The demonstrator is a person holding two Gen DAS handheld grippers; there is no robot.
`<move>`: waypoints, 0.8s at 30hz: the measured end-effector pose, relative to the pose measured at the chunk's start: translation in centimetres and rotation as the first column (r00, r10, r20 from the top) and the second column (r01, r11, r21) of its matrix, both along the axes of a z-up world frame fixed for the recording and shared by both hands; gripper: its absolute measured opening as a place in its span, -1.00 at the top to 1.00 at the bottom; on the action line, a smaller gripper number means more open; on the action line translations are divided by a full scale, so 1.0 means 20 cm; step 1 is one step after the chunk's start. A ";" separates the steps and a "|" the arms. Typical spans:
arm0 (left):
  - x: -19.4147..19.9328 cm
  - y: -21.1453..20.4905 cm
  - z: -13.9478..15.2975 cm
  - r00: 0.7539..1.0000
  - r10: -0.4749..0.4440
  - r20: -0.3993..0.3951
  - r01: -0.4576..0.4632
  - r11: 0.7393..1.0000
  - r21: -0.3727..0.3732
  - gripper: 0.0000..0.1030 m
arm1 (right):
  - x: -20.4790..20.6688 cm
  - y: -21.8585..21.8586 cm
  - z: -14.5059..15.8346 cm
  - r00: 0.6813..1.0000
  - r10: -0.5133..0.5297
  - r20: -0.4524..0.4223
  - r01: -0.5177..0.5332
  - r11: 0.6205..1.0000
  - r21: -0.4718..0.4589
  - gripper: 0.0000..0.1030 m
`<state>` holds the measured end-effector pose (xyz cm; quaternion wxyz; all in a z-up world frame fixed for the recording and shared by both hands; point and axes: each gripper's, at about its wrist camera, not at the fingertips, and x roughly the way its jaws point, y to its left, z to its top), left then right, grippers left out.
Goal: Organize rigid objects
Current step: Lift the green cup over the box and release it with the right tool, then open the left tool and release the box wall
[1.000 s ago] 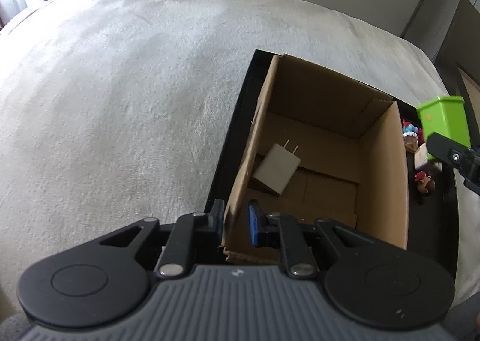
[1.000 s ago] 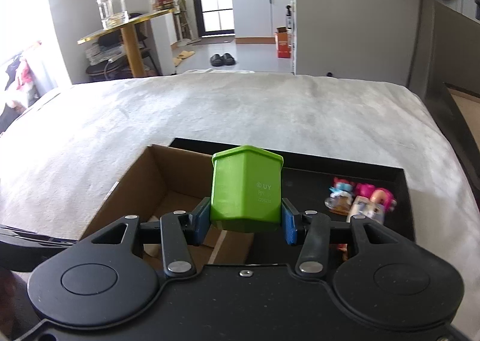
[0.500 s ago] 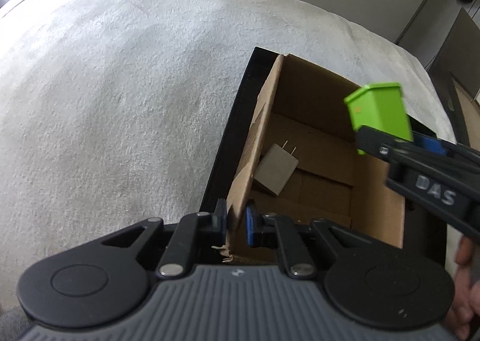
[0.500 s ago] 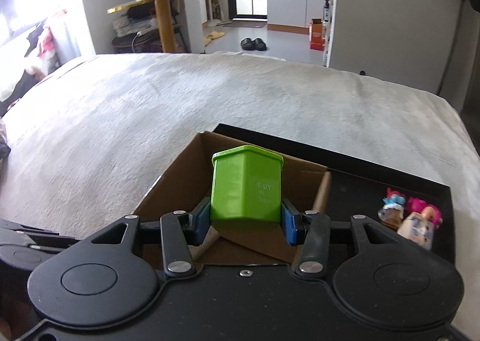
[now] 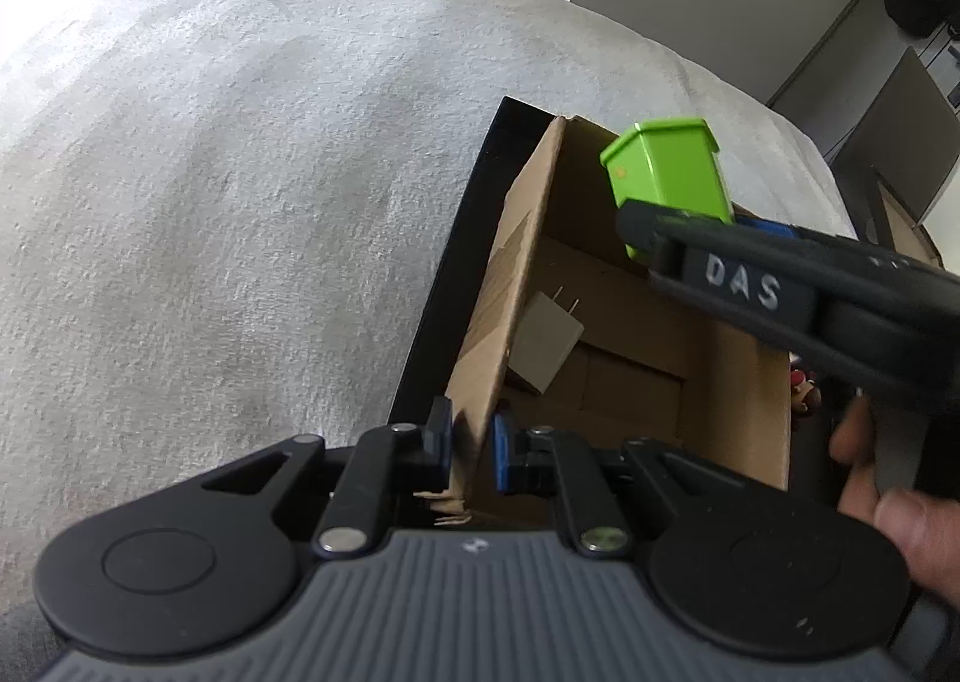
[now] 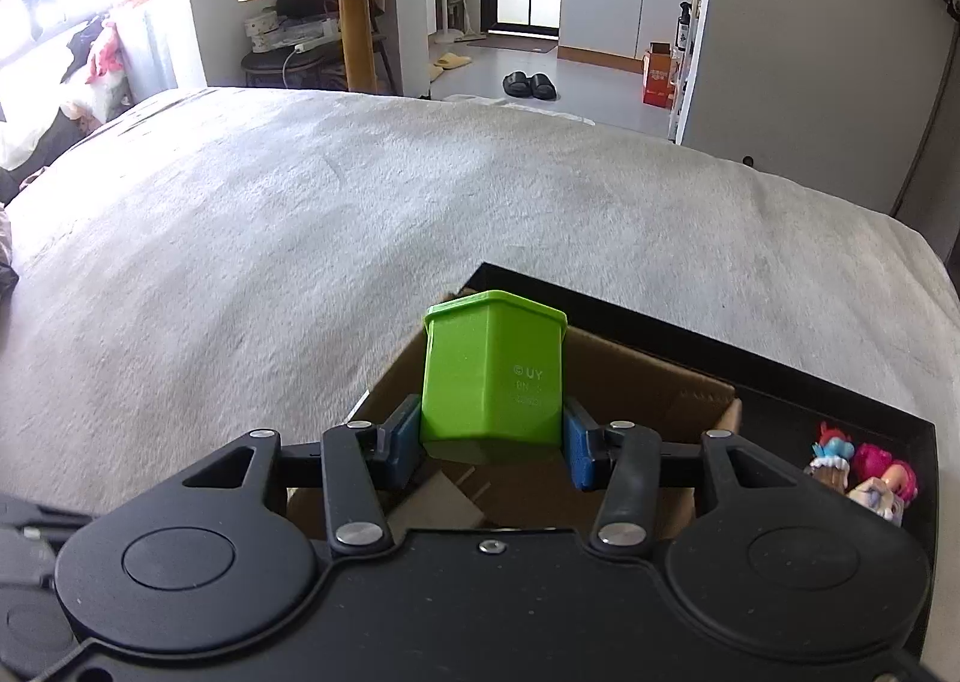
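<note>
Pinching the open brown cardboard box (image 5: 648, 364) by its side wall, the left gripper (image 5: 471, 445) steadied it while the right gripper (image 6: 491, 445) clamped a bright green square plastic cup (image 6: 493, 376) above the opening, seemingly for dropping in.

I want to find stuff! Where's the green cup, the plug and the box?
green cup (image 6: 489, 376), right wrist view, front side wall.
wall plug (image 5: 543, 343), left wrist view, grey body.
cardboard box (image 5: 498, 316), left wrist view, left wall.

We see a home: a bed (image 6: 420, 214), slippers (image 6: 529, 84) on the floor, kitchen cabinets (image 6: 624, 4) beyond.
</note>
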<state>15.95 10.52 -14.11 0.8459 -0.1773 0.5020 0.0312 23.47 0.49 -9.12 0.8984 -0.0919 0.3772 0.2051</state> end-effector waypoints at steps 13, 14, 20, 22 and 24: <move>-0.02 0.03 0.01 1.000 0.016 0.024 -0.015 0.999 -0.030 0.74 | -0.04 -0.06 0.03 0.999 -0.042 0.025 0.043 0.998 -0.052 -0.09; -0.03 0.03 0.02 0.999 0.021 0.030 -0.020 0.999 -0.025 0.75 | -0.04 -0.07 0.04 0.999 -0.044 0.026 0.045 0.998 -0.054 -0.09; -0.06 0.01 0.07 0.997 0.030 0.070 -0.030 1.000 0.004 0.75 | -0.09 -0.15 0.07 0.999 -0.048 0.023 0.049 0.998 -0.048 -0.09; -0.07 0.00 0.09 0.996 0.030 0.086 -0.031 0.999 0.012 0.75 | -0.11 -0.18 0.07 0.998 -0.051 0.024 0.052 0.998 -0.046 -0.09; -0.09 0.00 0.11 0.993 0.032 0.116 -0.032 0.999 0.005 0.74 | -0.12 -0.22 0.08 0.998 -0.058 0.023 0.059 0.997 -0.043 -0.09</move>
